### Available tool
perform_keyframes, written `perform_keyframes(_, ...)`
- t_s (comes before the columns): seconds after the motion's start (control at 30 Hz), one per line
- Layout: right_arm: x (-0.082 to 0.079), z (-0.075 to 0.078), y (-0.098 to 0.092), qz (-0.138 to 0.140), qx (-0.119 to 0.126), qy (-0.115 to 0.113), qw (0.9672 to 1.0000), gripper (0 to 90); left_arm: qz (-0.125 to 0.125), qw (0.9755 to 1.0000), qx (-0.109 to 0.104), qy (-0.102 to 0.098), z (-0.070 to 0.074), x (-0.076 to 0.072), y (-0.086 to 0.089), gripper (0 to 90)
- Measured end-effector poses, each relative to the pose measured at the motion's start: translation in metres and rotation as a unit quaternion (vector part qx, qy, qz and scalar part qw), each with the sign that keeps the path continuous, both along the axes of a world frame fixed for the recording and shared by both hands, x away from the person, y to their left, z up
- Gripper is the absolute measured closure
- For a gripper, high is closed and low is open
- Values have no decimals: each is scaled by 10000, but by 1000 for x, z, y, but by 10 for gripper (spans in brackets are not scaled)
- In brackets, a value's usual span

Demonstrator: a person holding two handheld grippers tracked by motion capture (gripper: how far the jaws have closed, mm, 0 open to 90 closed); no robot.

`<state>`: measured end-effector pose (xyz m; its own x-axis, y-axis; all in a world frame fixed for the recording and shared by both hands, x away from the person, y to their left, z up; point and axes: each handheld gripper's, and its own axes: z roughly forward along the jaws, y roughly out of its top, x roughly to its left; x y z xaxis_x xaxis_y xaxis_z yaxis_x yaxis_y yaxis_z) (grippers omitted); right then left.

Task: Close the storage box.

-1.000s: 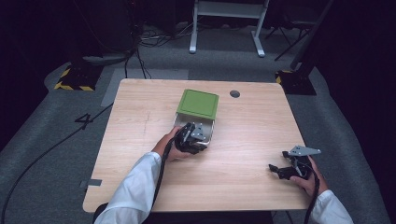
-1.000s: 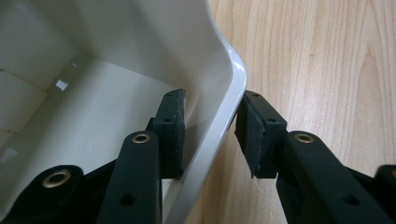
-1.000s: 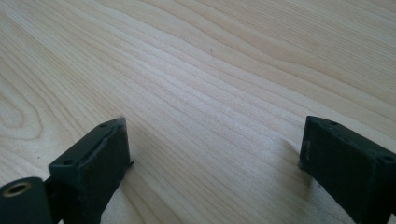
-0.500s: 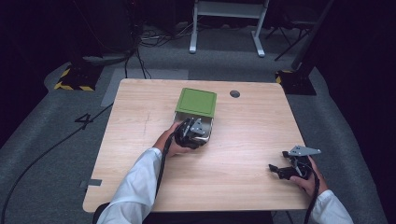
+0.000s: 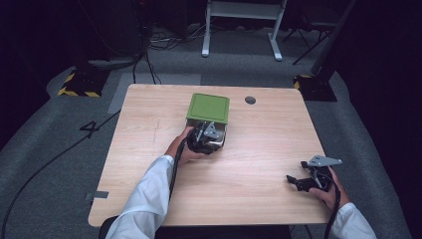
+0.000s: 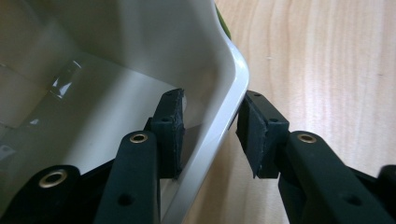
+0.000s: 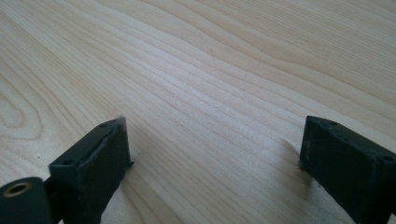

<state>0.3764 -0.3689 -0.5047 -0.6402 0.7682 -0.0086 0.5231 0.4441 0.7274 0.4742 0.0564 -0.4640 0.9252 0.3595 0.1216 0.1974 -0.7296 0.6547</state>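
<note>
A pale box with a green lid (image 5: 208, 107) stands at the middle of the wooden table (image 5: 259, 149). My left gripper (image 5: 211, 130) is at the box's near side. In the left gripper view its jaws straddle the box's white wall (image 6: 219, 116): one pad (image 6: 170, 130) sits inside the box and the other pad (image 6: 257, 135) outside, against the rim. A small gap shows between the inner pad and the wall, so the left gripper (image 6: 210, 121) is open. My right gripper (image 5: 293, 180) rests low at the table's near right, and in its own view the right gripper (image 7: 215, 149) is open over bare wood.
A dark round cable hole (image 5: 250, 100) lies in the table behind the box to the right. Cables and a yellow-black striped base (image 5: 79, 89) sit on the grey floor on the left. White frame legs (image 5: 241, 30) stand beyond the table.
My left gripper has pushed forward onto the box's near wall, and the green-lidded box has shifted slightly away. The right gripper has stayed still.
</note>
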Motion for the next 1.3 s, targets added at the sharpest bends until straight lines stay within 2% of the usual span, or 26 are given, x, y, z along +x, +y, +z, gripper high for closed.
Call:
perform_keyframes(0.27, 0, 0, 0, 1, -2, 1, 10000, 83, 51, 10000, -53, 15, -1, 2, 1, 603)
perform_keyframes(0.5, 0, 0, 0, 6, -6, 1, 10000, 83, 115, 9999, -103, 26, 3, 0, 6, 554)
perform_keyframes(0.7, 0, 0, 0, 8, -1, 1, 10000, 83, 161, 9998, -53, 59, 10, -5, 10, 444)
perform_keyframes(0.73, 0, 0, 0, 6, -5, 1, 10000, 83, 166, 9998, 22, 74, 12, -6, 11, 425)
perform_keyframes(0.83, 0, 0, 0, 5, -6, 0, 10000, 83, 161, 9998, 72, 38, 15, -9, 13, 383)
perform_keyframes(0.97, 0, 0, 0, 4, -6, 1, 10000, 83, 311, 9995, 14, 76, 19, -13, 17, 304)
perform_keyframes(1.03, 0, 0, 0, 3, -6, 1, 10000, 83, 321, 9995, -17, 46, 21, -14, 20, 242)
perform_keyframes(1.07, 0, 0, 0, 4, -6, 2, 10000, 83, 369, 9993, -52, 41, 22, -16, 21, 242)
perform_keyframes(1.13, 0, 0, 0, 5, -5, 1, 10000, 83, 449, 9990, 2, -64, 23, -18, 23, 224)
perform_keyframes(1.17, 0, 0, 0, 5, -7, -1, 10000, 83, 442, 9990, 40, -24, 23, -19, 24, 211)
perform_keyframes(1.3, 0, 0, 0, 12, -7, 0, 10000, 83, 410, 9990, 93, -133, 26, -25, 28, 177)
